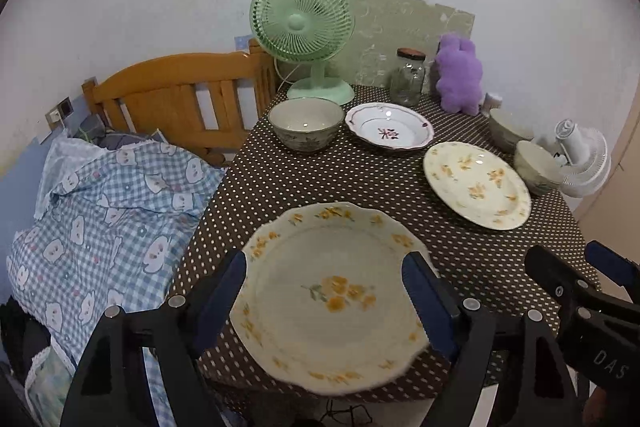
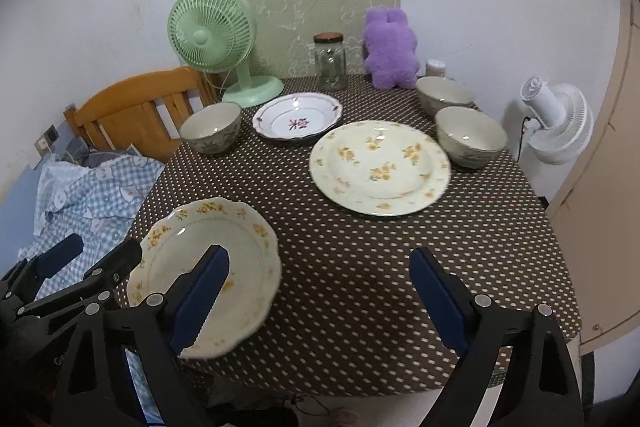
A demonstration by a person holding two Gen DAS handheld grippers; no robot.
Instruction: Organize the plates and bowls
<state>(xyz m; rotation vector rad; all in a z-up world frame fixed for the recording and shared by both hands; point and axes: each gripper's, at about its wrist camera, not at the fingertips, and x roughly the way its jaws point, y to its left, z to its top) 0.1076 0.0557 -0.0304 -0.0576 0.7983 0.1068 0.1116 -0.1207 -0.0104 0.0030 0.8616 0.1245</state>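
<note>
step in hand, as i judge it: first pick, the near-left scalloped cream plate with yellow flowers (image 1: 332,291). better to slide one pad under its near rim and pinch the edge than to straddle it.

left gripper (image 1: 324,291) hangs over that plate, jaws wide, holding nothing. right gripper (image 2: 320,287) wide too, over bare dotted brown tablecloth (image 2: 360,267), empty.
</note>
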